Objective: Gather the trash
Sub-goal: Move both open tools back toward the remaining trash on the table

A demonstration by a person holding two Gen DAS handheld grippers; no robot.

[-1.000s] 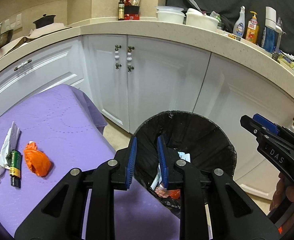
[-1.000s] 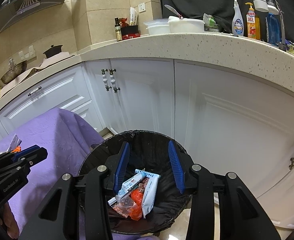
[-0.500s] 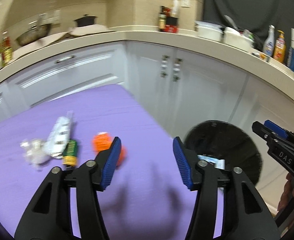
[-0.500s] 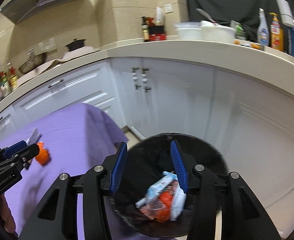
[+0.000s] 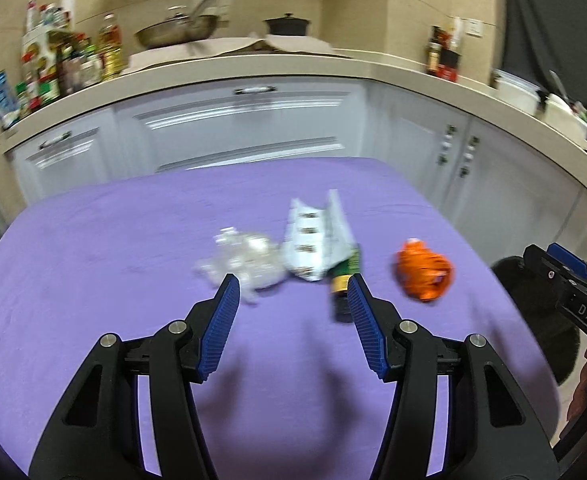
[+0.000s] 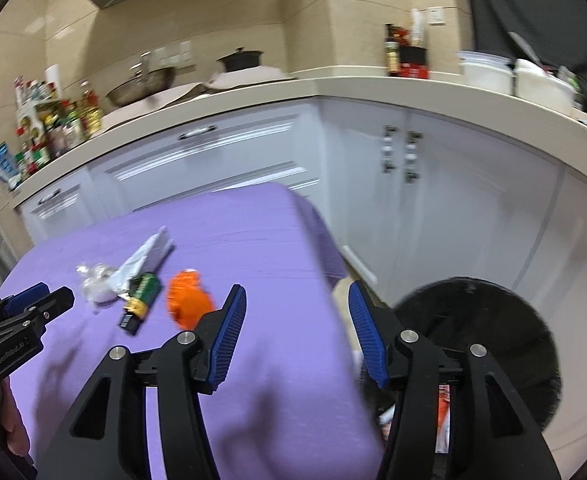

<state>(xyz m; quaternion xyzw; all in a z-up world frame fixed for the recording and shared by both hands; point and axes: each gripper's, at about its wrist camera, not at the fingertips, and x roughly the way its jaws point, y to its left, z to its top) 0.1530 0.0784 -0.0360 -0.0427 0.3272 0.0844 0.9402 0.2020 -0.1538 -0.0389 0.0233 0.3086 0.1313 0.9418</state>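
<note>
Four scraps lie clustered mid-surface [image 5: 93, 240]: clear plastic [image 5: 245, 258], white wrapper [image 5: 313, 240], green tube [image 5: 343, 280], orange wad [image 5: 423, 272]. The left tool [image 5: 291, 292] and right tool [image 6: 297, 300], empty, have just been opening, likely for grabbing; the bin [image 6: 493, 320] waits beside.

White cabinets [image 5: 249, 128] under a beige counter [image 6: 373, 88]; far left, crowded bottles [image 5: 65, 64]; a pan [image 5: 177, 32] and black pot [image 5: 287, 26] behind; white tubs [image 6: 489, 72] far right.
</note>
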